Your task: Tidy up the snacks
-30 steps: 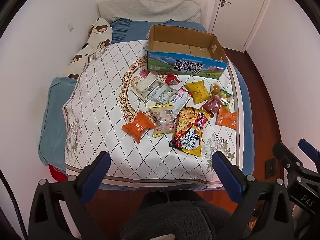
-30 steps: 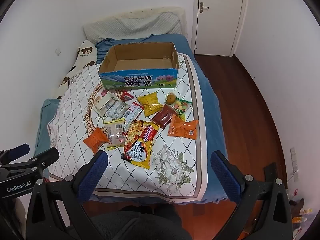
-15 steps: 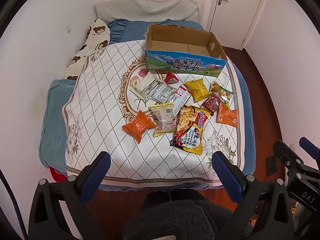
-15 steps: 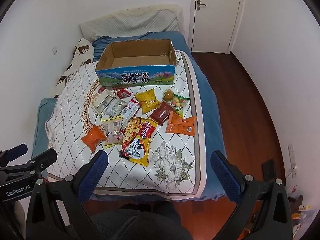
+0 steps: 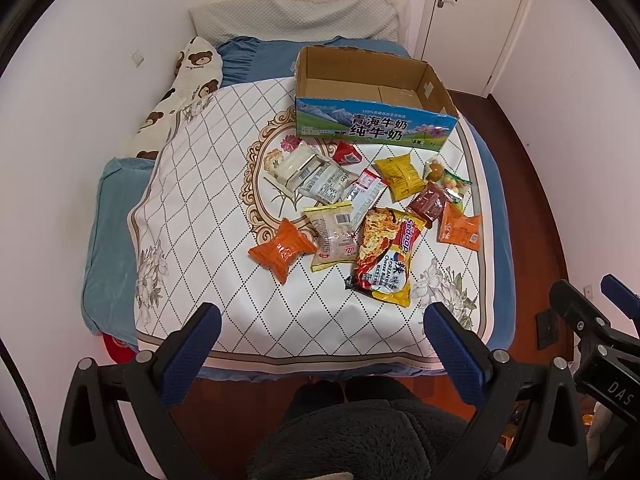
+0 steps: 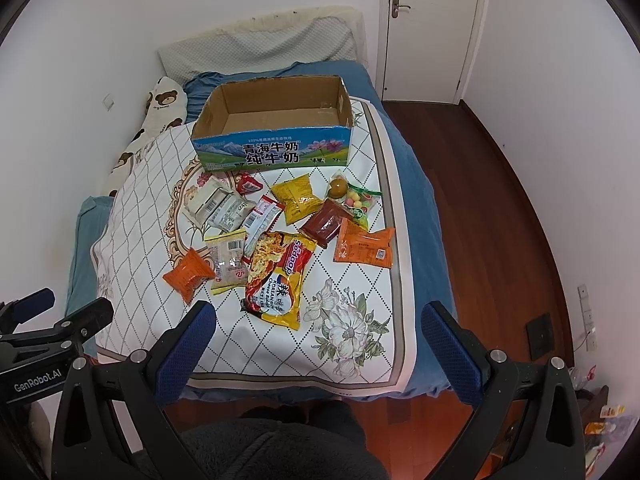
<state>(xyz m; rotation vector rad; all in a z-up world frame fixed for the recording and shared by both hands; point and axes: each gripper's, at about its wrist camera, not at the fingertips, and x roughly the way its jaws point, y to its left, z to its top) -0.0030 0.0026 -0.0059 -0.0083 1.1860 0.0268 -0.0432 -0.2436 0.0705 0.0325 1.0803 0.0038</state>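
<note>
Several snack packets lie in a loose heap on a white quilted bed cover (image 5: 192, 208): a Sedaap noodle pack (image 5: 384, 256) (image 6: 276, 276), an orange pillow pack (image 5: 282, 250) (image 6: 188, 274), a flat orange pack (image 5: 458, 228) (image 6: 364, 248), a yellow pack (image 5: 400, 176) and a candy bag (image 6: 354, 198). An open, empty cardboard milk box (image 5: 372, 124) (image 6: 276, 148) stands behind them. My left gripper (image 5: 320, 332) and right gripper (image 6: 316, 328) are both open and empty, held at the foot of the bed, well short of the snacks.
The bed stands against the left wall with a bear-print pillow (image 5: 184, 88) and a grey pillow (image 5: 296, 20) at the head. A white door (image 6: 424, 28) and wooden floor (image 6: 480, 200) are to the right. My dark-clothed lap (image 5: 360, 432) fills the bottom.
Both grippers have drifted slightly toward the bed, so the snacks and box sit a little larger and lower in view. Nothing was grasped or moved.
</note>
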